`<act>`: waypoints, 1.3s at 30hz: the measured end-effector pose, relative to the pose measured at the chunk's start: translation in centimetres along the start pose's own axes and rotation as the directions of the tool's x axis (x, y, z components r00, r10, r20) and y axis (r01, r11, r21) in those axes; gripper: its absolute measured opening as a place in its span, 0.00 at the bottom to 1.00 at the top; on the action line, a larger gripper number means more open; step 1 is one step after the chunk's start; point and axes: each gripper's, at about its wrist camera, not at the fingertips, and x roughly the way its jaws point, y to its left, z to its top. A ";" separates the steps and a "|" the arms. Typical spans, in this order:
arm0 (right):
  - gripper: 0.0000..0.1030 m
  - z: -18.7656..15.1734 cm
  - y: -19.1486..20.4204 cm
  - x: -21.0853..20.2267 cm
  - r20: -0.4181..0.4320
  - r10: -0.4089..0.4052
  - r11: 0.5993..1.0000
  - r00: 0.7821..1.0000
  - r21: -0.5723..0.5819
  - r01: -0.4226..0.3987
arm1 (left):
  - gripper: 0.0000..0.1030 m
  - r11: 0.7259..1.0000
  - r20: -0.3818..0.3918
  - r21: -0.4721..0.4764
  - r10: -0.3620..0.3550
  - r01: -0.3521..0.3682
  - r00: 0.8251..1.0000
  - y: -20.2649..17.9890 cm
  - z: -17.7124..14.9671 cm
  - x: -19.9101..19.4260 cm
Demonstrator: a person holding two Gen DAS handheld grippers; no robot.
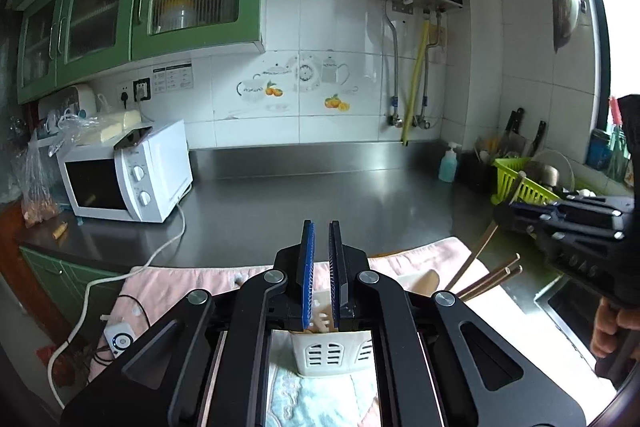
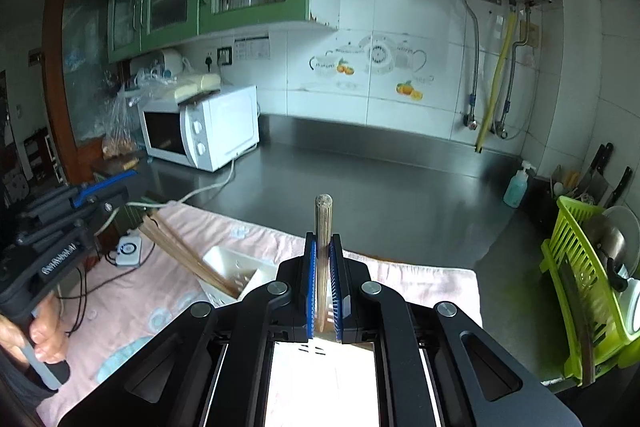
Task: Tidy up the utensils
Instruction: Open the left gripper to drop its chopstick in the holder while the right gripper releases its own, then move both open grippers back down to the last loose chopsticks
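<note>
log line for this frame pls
task: organize utensils | right gripper: shut on wooden chopstick | left gripper: shut, empty | white holder: on pink towel, chopsticks inside

The left gripper (image 1: 321, 275) points forward and slightly down, its blue-padded jaws nearly together with nothing between them. The right gripper (image 2: 323, 287) tilts down a little more, its jaws clamped on a wooden chopstick (image 2: 322, 227) standing upright between the pads. A bare hand (image 2: 38, 337) grips the left gripper's handle from below.
</note>
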 end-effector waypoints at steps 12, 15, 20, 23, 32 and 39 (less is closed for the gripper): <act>0.26 -1.4 0.6 -2.5 0.024 -0.034 0.999 0.999 -0.013 0.034 | 0.32 1.000 -0.023 -0.006 0.008 -0.008 1.000 -0.3 -1.4 -3.5; 0.35 -2.3 0.6 -4.4 0.038 -0.035 0.999 0.999 -0.010 0.036 | 0.38 0.999 -0.036 0.029 0.036 -0.035 0.999 -0.8 -2.7 -5.6; 0.42 -5.8 1.3 -7.9 0.034 -0.016 1.000 0.999 0.004 0.016 | 0.52 0.998 -0.049 0.029 0.051 -0.050 0.997 -0.9 -5.3 -9.2; 0.46 -8.7 1.6 -9.6 0.020 0.000 1.000 1.000 0.014 0.000 | 0.63 0.996 -0.056 0.039 0.088 -0.086 0.995 -0.9 -7.3 -11.2; 0.46 -18.8 4.5 -11.9 -0.092 0.075 0.997 0.993 0.028 -0.073 | 0.78 0.992 -0.089 0.014 0.125 -0.124 0.988 -0.8 -13.0 -15.6; 0.38 -25.2 6.7 -10.1 -0.215 0.127 0.991 0.968 0.056 -0.117 | 0.85 0.988 -0.128 -0.021 0.151 -0.155 0.980 -0.6 -17.1 -17.3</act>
